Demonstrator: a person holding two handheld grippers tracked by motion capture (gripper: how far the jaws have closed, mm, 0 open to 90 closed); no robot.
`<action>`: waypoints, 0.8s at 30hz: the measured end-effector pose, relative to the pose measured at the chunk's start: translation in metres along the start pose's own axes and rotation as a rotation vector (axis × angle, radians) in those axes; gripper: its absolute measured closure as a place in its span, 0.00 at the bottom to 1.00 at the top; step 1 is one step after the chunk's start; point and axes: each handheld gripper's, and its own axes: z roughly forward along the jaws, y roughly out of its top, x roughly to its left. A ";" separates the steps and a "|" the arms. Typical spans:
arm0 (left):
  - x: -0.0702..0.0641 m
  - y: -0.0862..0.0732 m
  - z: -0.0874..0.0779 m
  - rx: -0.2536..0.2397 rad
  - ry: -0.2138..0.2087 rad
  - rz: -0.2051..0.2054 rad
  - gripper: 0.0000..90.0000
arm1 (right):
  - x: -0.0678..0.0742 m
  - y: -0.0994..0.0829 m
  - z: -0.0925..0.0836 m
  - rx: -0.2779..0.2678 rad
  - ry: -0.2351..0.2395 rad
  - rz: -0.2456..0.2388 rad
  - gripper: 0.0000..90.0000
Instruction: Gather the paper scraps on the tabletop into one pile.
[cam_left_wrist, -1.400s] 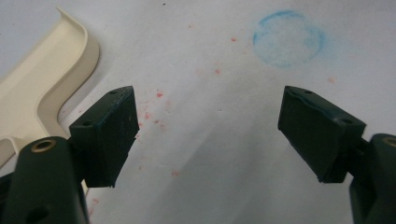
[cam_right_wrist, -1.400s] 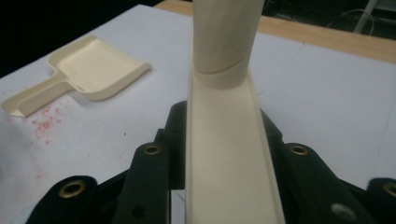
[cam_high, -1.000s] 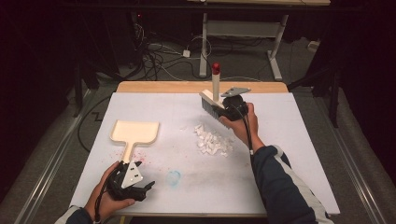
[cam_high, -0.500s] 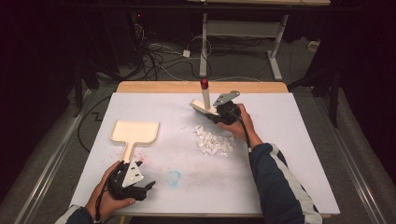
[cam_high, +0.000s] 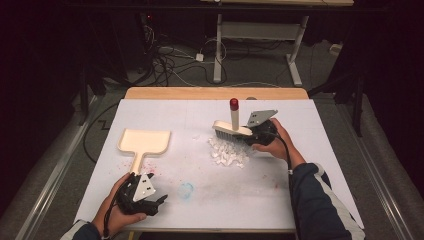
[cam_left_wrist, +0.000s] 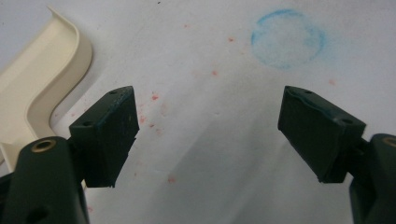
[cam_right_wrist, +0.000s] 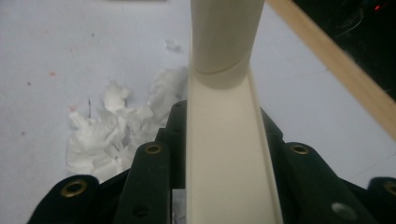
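A cream hand brush (cam_high: 231, 129) with a red-tipped upright handle is clamped in my right gripper (cam_high: 252, 134), its bristles down at the far edge of a pile of white paper scraps (cam_high: 228, 151). In the right gripper view the jaws press on both sides of the brush's cream back (cam_right_wrist: 229, 163), with the scraps (cam_right_wrist: 116, 128) to the left. A cream dustpan (cam_high: 144, 142) lies flat at the left of the table. Just below its handle rests my left gripper (cam_high: 159, 204), open with nothing in it. The dustpan's rim (cam_left_wrist: 44, 88) curves past the fingers (cam_left_wrist: 105, 135).
A white sheet covers the table (cam_high: 310, 175), with a faint blue ring stain (cam_high: 185, 189) and red specks near the left gripper. The wooden far edge (cam_high: 215, 93) borders a dark floor with cables and a desk frame (cam_high: 255, 35).
My right gripper has carried the brush left and down, from beyond the scraps onto the pile's far edge. The left gripper and dustpan have stayed put.
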 end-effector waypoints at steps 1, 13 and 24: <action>0.000 0.000 0.000 0.000 0.000 0.000 0.22 | 0.001 0.001 -0.004 -0.028 -0.011 0.009 0.75; 0.000 0.001 -0.002 -0.004 0.009 -0.002 0.22 | 0.030 0.053 -0.006 -0.119 -0.086 0.216 0.75; -0.001 0.000 -0.001 -0.008 -0.001 0.000 0.22 | 0.065 0.090 0.056 0.066 -0.116 0.181 0.75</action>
